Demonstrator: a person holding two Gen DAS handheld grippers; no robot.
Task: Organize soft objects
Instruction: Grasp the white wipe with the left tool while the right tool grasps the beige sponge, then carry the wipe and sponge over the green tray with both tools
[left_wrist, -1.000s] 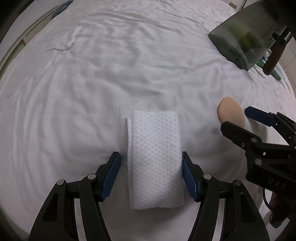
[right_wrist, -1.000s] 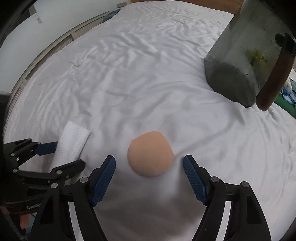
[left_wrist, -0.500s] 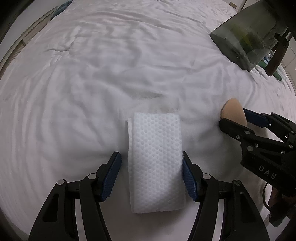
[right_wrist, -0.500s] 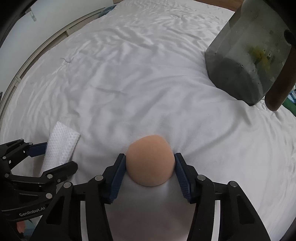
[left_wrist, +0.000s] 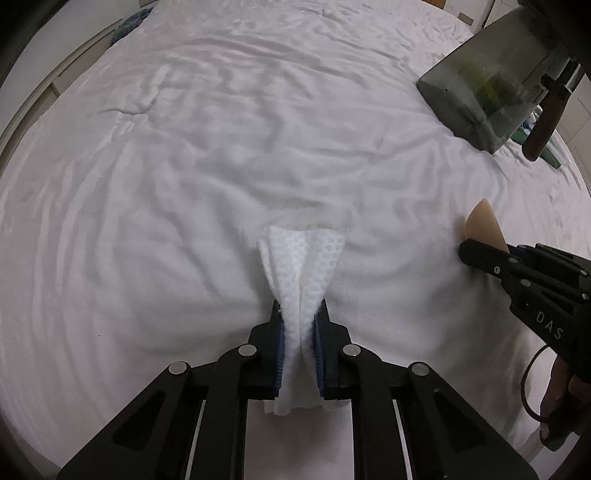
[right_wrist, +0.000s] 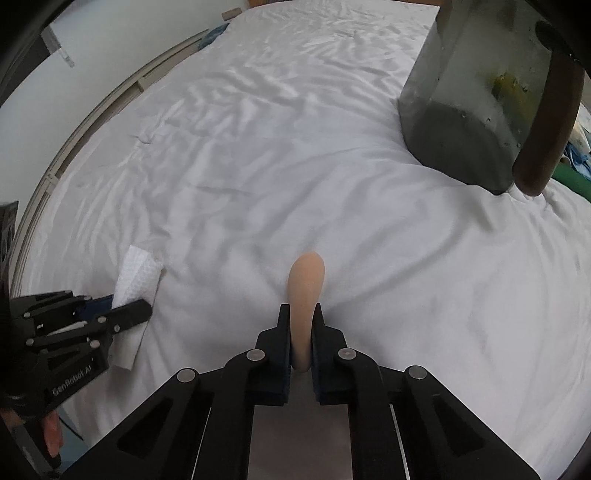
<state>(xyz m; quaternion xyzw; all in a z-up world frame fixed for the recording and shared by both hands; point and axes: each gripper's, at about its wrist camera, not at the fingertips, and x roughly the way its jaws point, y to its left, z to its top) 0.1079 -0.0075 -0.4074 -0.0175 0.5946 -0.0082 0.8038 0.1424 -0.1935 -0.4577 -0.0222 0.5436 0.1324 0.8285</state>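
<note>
Currently, your left gripper (left_wrist: 299, 314) has just closed and pinches the white dimpled cloth (left_wrist: 303, 258), bunching it into a narrow waist between the blue pads; its far end fans out on the white bedsheet (left_wrist: 221, 147). Your right gripper (right_wrist: 301, 317) has just closed on the tan foam pad (right_wrist: 306, 288), squeezing it into an upright sliver. Note the dark translucent bin (right_wrist: 472, 110) standing on the sheet at the far right, well apart from both grippers; yellow-green contents show through its wall, too blurred to identify. A brown handle (right_wrist: 546, 129) hangs in front of it. Wide bare sheet lies ahead and to the left, up to the bed's left edge (right_wrist: 92, 122).
</note>
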